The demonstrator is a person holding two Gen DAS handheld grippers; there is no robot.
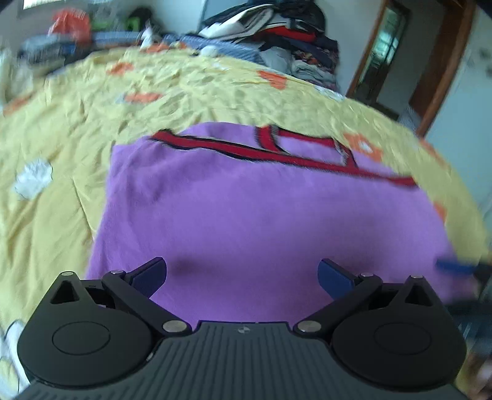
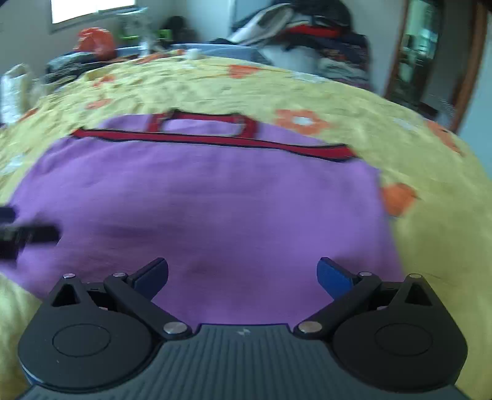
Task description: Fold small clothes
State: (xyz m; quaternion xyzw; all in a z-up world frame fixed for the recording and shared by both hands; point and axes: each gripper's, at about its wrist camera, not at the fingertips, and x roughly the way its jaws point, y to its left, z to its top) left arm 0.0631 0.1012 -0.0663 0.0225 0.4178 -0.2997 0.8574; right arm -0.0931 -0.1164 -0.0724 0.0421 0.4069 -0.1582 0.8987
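Observation:
A small purple garment (image 1: 246, 209) with red and black trim (image 1: 289, 157) lies flat on the yellow flowered bedspread (image 1: 77, 123). My left gripper (image 1: 243, 277) is open and empty, just above the garment's near edge. The right wrist view shows the same garment (image 2: 209, 203) with its trim (image 2: 215, 138) at the far side. My right gripper (image 2: 243, 277) is open and empty over the garment's near part. The right gripper's blue tip (image 1: 455, 266) shows at the right edge of the left view; the left gripper (image 2: 27, 234) shows blurred at the left edge of the right view.
A pile of clothes (image 1: 276, 34) sits at the far end of the bed, also in the right view (image 2: 313, 37). An orange bag (image 1: 70, 24) and clutter stand at the far left. A wooden door frame (image 1: 442, 61) is at the right.

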